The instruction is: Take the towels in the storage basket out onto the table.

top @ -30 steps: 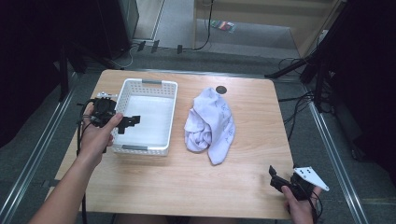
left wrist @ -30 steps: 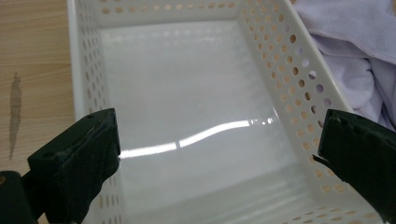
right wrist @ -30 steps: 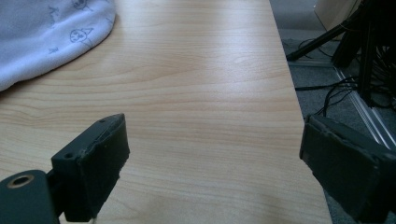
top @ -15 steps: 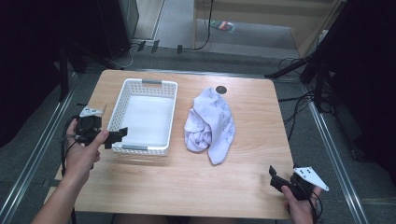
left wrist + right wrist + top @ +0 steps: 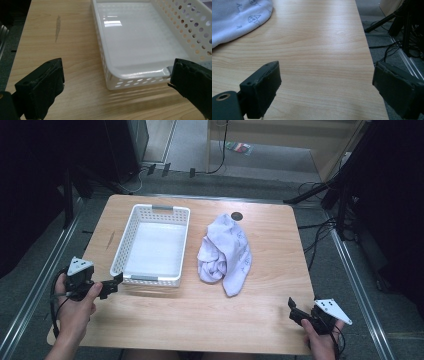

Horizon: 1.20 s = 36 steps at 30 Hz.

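Observation:
A white perforated basket [image 5: 121, 250] lies on the left half of the wooden table, with nothing inside it; its near corner [image 5: 112, 77] shows close up in the left gripper view. A crumpled white printed cloth [image 5: 225, 252] lies at the table's middle, and its edge [image 5: 239, 17] appears at the top left of the right gripper view. My left gripper [image 5: 113, 284] stands open just off the basket's near left corner, holding nothing. Near the front right corner my right gripper [image 5: 293, 310] is open over bare wood, well short of the cloth.
A small dark round mark [image 5: 237, 216] sits on the table behind the cloth. The table [image 5: 270, 285] has metal rails along both sides, cables on the floor at the right, and dark equipment beyond the far edge.
My left gripper has drawn back from over the basket toward the front left corner of the table. The right gripper, the cloth and the basket have not moved.

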{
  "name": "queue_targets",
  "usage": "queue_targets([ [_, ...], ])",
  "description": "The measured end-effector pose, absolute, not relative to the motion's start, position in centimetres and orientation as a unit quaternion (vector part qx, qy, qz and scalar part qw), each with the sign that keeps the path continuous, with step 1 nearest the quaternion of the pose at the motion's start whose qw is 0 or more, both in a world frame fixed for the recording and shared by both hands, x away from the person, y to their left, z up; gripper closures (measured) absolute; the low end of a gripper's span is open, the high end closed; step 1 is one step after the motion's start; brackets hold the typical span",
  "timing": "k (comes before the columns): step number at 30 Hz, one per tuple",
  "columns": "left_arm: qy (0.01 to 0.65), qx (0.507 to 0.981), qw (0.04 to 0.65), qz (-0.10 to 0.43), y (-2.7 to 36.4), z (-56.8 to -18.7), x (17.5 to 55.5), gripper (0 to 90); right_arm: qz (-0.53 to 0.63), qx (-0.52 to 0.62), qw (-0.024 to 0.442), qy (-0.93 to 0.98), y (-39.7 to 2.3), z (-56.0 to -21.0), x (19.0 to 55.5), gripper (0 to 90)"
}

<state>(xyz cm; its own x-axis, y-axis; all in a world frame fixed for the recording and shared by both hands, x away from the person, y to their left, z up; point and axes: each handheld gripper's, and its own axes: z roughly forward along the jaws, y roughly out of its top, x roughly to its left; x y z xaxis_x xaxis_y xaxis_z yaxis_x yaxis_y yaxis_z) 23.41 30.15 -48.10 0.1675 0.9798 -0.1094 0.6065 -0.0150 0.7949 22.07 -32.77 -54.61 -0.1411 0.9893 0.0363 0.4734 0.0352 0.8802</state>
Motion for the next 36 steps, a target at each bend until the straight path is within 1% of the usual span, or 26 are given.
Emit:
queue_targets([
  [11,0.605,0.645,0.387,0.262,32.4,-50.8,20.9,0.0,0.397,0.571,0.327,0.640,-32.8,-54.6,22.1,8.3],
  [16,0.607,0.643,0.385,0.266,33.1,-51.7,20.2,0.0,0.397,0.571,0.328,0.639,-32.8,-54.6,22.1,8.3],
  [19,0.608,0.636,0.395,0.263,33.8,-52.6,19.5,0.0,0.397,0.572,0.329,0.638,-32.9,-54.6,22.1,8.3],
  [31,0.610,0.637,0.385,0.271,35.6,-54.3,18.5,0.0,0.399,0.573,0.330,0.635,-32.9,-54.6,22.0,8.3],
  [36,0.610,0.634,0.391,0.269,36.1,-54.7,18.3,0.0,0.399,0.574,0.328,0.635,-32.9,-54.6,22.0,8.3],
])
